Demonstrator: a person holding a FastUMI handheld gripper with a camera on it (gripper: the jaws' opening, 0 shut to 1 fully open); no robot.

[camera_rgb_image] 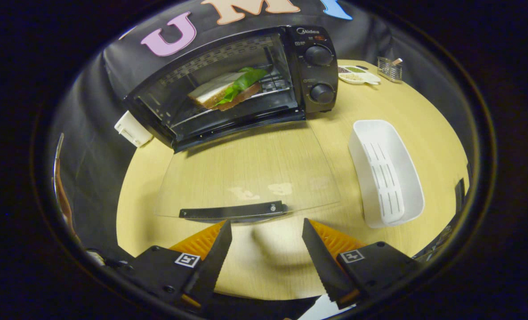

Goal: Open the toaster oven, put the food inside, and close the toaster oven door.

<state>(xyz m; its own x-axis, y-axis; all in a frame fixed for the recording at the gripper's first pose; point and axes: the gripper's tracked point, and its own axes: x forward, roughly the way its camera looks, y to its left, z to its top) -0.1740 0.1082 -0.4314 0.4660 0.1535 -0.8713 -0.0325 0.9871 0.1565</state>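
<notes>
We see the toaster oven (246,84) at the back of the round wooden surface (424,129). We use the toaster oven as our landmark. Its glass door (246,173) is folded all the way down and lies flat, reaching from the toaster oven toward us. The door handle (233,210) is a dark bar on the door's near edge.

Inside the toaster oven, on its rack, sits the sandwich (230,91), with a green leaf sticking out of it.

Our hand-held gripper (267,229) is in front of the toaster oven, just past the door handle on our side. Its two fingers are spread wide apart and hold nothing. The handle lies just ahead of the fingertips, not between them. The sandwich is well beyond the fingers, across the whole open door.

To the right of the toaster oven's door lies a white tray (386,173). Behind the toaster oven's right side we see a small dish (359,75) and a little wire basket (389,69). By the toaster oven's left corner is a white box (132,129).
</notes>
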